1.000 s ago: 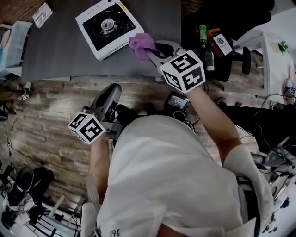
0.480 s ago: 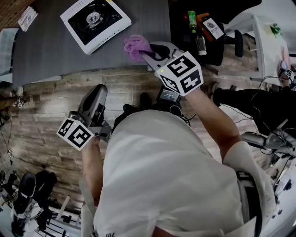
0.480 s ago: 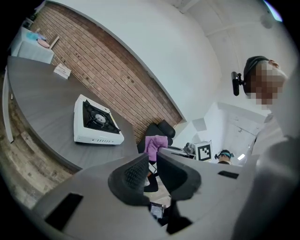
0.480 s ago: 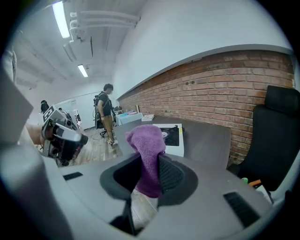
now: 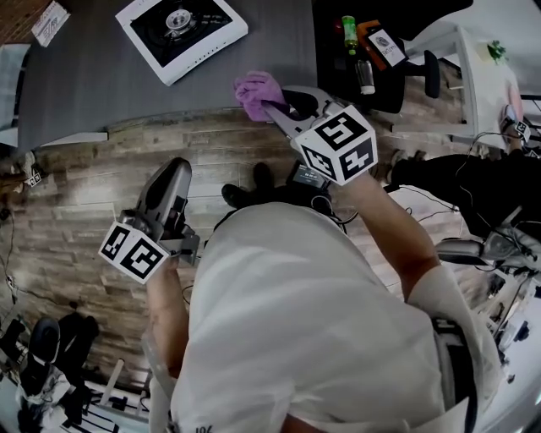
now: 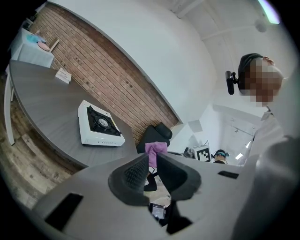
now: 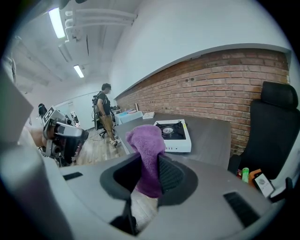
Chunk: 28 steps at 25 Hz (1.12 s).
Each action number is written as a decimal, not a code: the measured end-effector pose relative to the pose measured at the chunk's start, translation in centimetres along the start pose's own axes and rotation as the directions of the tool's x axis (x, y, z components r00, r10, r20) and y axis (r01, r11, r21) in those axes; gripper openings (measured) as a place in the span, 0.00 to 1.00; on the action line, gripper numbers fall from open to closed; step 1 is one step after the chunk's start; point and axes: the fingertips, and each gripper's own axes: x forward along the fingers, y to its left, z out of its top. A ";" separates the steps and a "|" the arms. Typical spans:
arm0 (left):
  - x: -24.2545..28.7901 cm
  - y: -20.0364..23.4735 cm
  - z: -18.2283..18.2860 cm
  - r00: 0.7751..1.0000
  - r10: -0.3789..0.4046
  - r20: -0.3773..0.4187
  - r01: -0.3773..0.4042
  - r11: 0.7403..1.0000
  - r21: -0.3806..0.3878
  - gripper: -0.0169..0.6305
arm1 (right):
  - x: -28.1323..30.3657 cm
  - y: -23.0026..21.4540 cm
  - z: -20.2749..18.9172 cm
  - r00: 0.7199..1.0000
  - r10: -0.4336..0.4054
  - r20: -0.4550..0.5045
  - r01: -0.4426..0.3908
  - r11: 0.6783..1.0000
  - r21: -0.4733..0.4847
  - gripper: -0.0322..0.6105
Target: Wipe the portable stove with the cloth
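Observation:
The portable stove (image 5: pixel 182 34), white with a black burner top, lies on the grey table (image 5: pixel 84 93) at the far side. My right gripper (image 5: pixel 272 108) is shut on a purple cloth (image 5: pixel 258 90), held over the table's front edge a short way from the stove's near right corner. In the right gripper view the cloth (image 7: pixel 147 157) stands up between the jaws, with the stove (image 7: pixel 172 133) beyond it. My left gripper (image 5: pixel 173 169) hangs over the wooden floor, off the table, shut and holding nothing. The left gripper view shows the stove (image 6: pixel 100 126) far off and the cloth (image 6: pixel 155 149) past its jaws.
A card (image 5: pixel 51 21) lies at the table's far left. Right of the table stands a black chair (image 6: pixel 157 136) and a dark surface with a green bottle (image 5: pixel 347 24) and other small items. A person (image 7: pixel 105 112) stands far off in the room.
The right gripper and cloth have drawn back from the stove's corner to the table's front edge. The left gripper stays low over the floor.

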 end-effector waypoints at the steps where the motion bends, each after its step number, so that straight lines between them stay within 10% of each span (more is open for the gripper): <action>1: -0.4 -0.1 -0.3 1.000 -0.003 -0.003 0.003 1.000 -0.002 0.12 | -0.2 0.5 -0.1 1.000 0.000 0.004 0.000 1.000 0.007 0.21; 28: -2.2 -0.9 -3.3 1.000 -0.030 0.002 0.030 0.999 -0.030 0.12 | -2.1 3.8 0.1 0.998 0.018 0.060 -0.021 0.998 0.052 0.19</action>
